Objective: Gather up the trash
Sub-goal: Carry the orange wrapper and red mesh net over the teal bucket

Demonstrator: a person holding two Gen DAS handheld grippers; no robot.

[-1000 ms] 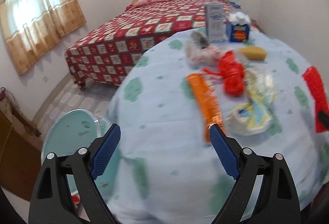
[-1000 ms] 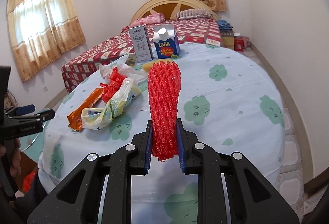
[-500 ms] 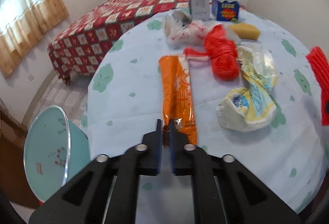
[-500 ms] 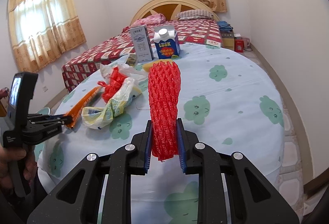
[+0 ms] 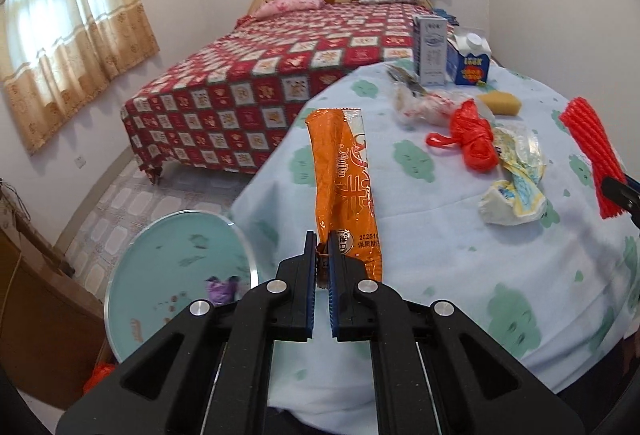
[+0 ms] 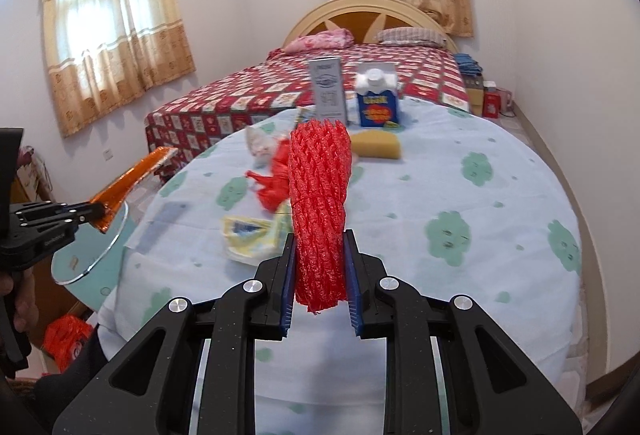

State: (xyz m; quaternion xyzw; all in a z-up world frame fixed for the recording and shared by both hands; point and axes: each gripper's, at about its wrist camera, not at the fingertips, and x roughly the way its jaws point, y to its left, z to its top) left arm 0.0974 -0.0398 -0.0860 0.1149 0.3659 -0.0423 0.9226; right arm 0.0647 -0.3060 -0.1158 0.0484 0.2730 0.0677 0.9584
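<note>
Tongs on the left (image 5: 322, 263) pinch an orange snack wrapper (image 5: 345, 187) by its end, lifted off the desk (image 5: 440, 235) edge above a teal bin (image 5: 176, 275), while the right tongs (image 6: 320, 275) clamp a red foam net (image 6: 320, 211), so both pieces look ready for dropping.

Home bedroom, dbl bed (image 6: 304, 91) w/ quilt, curtained window (image 6: 116, 31), round table (image 6: 480, 203)

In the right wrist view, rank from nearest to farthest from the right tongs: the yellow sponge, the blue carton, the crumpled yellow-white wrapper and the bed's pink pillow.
From the right tongs, which are shut on the red foam net:
1. Crumpled yellow-white wrapper, just left of the tongs on the table.
2. Yellow sponge, mid-table, slightly right.
3. Blue carton, at the table's far edge.
4. Pink pillow, on the bed by the headboard.
</note>
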